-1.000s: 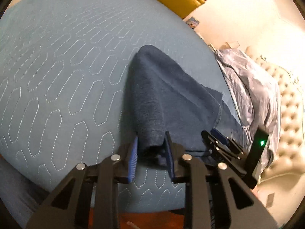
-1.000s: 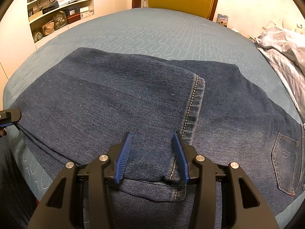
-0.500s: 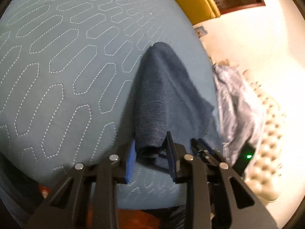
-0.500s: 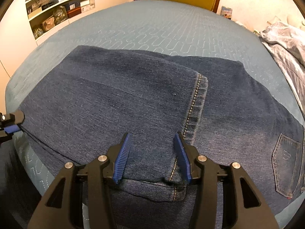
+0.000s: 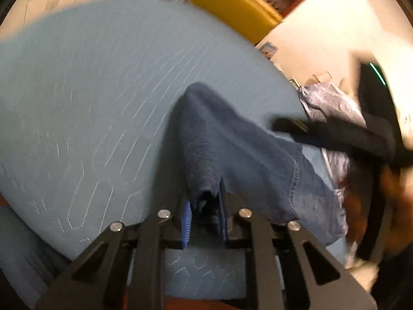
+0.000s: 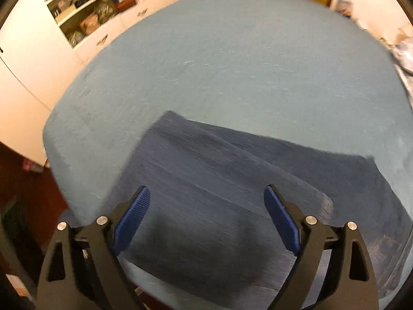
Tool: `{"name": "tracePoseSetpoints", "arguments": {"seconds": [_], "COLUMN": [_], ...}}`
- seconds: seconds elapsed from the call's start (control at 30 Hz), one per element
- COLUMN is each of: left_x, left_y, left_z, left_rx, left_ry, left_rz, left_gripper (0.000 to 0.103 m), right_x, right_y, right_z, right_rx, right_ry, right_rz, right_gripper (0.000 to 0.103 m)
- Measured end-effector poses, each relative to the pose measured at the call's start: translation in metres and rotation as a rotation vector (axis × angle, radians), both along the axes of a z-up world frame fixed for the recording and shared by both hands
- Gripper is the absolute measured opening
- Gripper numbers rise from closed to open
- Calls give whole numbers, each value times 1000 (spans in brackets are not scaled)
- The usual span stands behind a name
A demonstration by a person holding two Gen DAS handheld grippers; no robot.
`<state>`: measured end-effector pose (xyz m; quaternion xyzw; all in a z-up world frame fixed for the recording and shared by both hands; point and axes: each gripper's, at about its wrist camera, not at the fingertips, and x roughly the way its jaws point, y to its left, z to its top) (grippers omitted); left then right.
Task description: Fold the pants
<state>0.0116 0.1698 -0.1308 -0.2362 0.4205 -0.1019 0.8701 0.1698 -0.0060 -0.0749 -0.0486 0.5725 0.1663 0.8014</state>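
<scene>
Dark blue jeans (image 6: 219, 193) lie folded on the light blue quilted bed (image 6: 232, 64). In the left wrist view my left gripper (image 5: 204, 206) is shut on a bunched edge of the jeans (image 5: 232, 149), which rise from the bed in a ridge. The right gripper (image 5: 322, 131) shows there as a dark blurred shape above the denim at the right. In the right wrist view my right gripper (image 6: 206, 206) hovers over the jeans with its blue pads wide apart and nothing between them. Both views are motion-blurred.
A yellow chair (image 5: 232, 2) stands beyond the far side of the bed. A crumpled grey-blue bedsheet (image 5: 333, 103) lies at the bed's right. Shelves (image 6: 103, 7) with items are on the wall at the left, and dark floor (image 6: 25, 180) lies beyond the bed's left edge.
My right gripper let go of the denim, opened wide and rose above it. My left gripper kept its hold and shifted, dragging the fabric.
</scene>
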Motion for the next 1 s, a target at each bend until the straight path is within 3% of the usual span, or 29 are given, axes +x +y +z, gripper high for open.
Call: {"name": "tracePoseSetpoints", "arguments": {"seconds": [0.1, 0.2, 0.37, 0.4, 0.43, 0.47, 0.53, 0.63, 0.77, 0.83, 0.93, 1.0], "left_x": [-12, -18, -26, -29, -32, -33, -36, -43, -59, -71, -91, -101], "left_y": [-35, -59, -90, -96, -105, -109, -128, -176, -262, -313, -391, -448], "left_z": [30, 46, 66, 70, 77, 81, 92, 112, 133, 135, 121, 96], "left_rx": [152, 259, 369, 385, 407, 420, 451, 511, 579, 618, 669, 720], "left_ry": [-106, -166, -236, -253, -282, -298, -338, -414, -526, -586, -638, -658], "left_rz": [-36, -59, -99, -108, -126, -137, -167, -233, -353, -424, -535, -602], "left_gripper": [16, 16, 15, 15, 14, 14, 14, 14, 14, 14, 14, 14], "right_x": [20, 31, 40, 35, 35, 33, 29, 22, 9, -6, -27, -40], "right_y": [27, 46, 54, 55, 51, 46, 20, -28, -130, -203, -297, -359], "right_z": [6, 5, 1, -2, -3, -1, 17, 50, 83, 95, 92, 70], "right_rx": [23, -49, -130, -129, -124, -109, -49, -13, 66, 108, 151, 206], "right_ry": [100, 144, 161, 164, 170, 183, 173, 111, 54, 21, 3, 20], "right_rz": [46, 112, 150, 159, 171, 182, 189, 173, 81, 3, -107, -182], "right_gripper": [87, 87, 85, 82, 59, 50, 39, 32, 28, 27, 27, 27]}}
